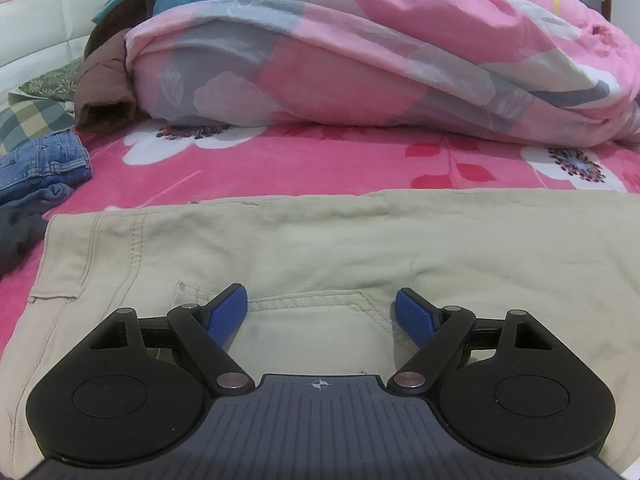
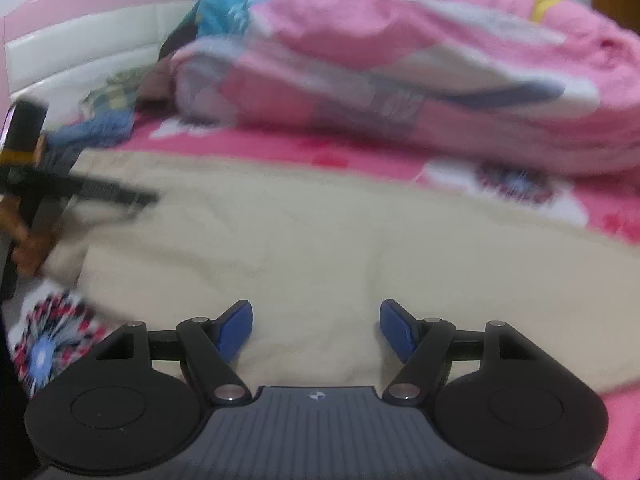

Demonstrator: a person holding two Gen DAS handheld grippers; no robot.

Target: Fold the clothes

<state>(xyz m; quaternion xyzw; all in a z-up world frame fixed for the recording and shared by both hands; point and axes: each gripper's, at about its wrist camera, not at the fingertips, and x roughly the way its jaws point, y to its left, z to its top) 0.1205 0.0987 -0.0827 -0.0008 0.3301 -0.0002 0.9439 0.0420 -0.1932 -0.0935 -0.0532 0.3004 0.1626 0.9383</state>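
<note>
While the right wrist view is blurred, the left shows beige cotton trousers' (image 1: 320, 248) stitched pocket (image 1: 316, 316); the left gripper (image 1: 322, 312) and the right gripper (image 2: 316, 328) both gape wide, empty.

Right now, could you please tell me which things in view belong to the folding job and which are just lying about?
Belongs to the job:
beige trousers, spread flat on the bed
left gripper, fingers open above them
right gripper, fingers open

Just lying about:
pink quilt
blue jeans
brown garment
checked pillow
</note>
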